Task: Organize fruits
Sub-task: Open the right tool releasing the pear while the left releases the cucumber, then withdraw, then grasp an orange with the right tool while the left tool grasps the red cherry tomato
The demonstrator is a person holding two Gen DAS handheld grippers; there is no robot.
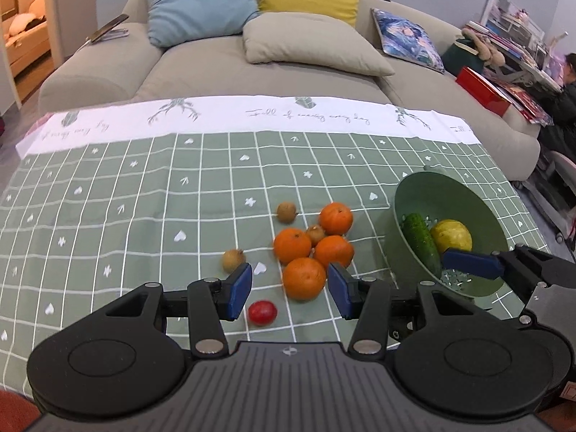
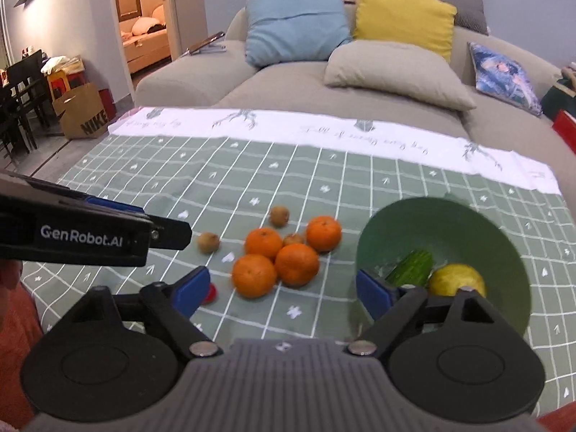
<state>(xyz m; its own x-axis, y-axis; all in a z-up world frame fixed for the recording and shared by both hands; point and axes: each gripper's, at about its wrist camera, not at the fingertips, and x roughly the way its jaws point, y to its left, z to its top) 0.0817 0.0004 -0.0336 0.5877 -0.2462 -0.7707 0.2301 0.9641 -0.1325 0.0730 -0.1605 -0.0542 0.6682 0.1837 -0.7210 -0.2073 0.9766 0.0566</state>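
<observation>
Several oranges (image 1: pixel 304 278) (image 2: pixel 253 275) lie clustered on the green checked tablecloth (image 1: pixel 108 216) with three small brown longans (image 1: pixel 287 212) and a small red fruit (image 1: pixel 262 312). A green bowl (image 1: pixel 478 216) (image 2: pixel 414 216) at the right holds a cucumber (image 1: pixel 421 239) (image 2: pixel 410 267) and a yellow fruit (image 1: pixel 451 234) (image 2: pixel 456 280). My left gripper (image 1: pixel 289 288) is open, its pads either side of the nearest orange, just short of it. My right gripper (image 2: pixel 282 289) is open and empty, its right finger (image 2: pixel 372 293) at the bowl's near rim; it also shows in the left wrist view (image 1: pixel 471 262).
A beige sofa (image 1: pixel 201 68) with blue, yellow, beige and printed cushions stands behind the table. The cloth's white band (image 1: pixel 252 115) marks the far edge. A Nike paper bag (image 2: pixel 81 111) and dark chairs stand on the floor at the left.
</observation>
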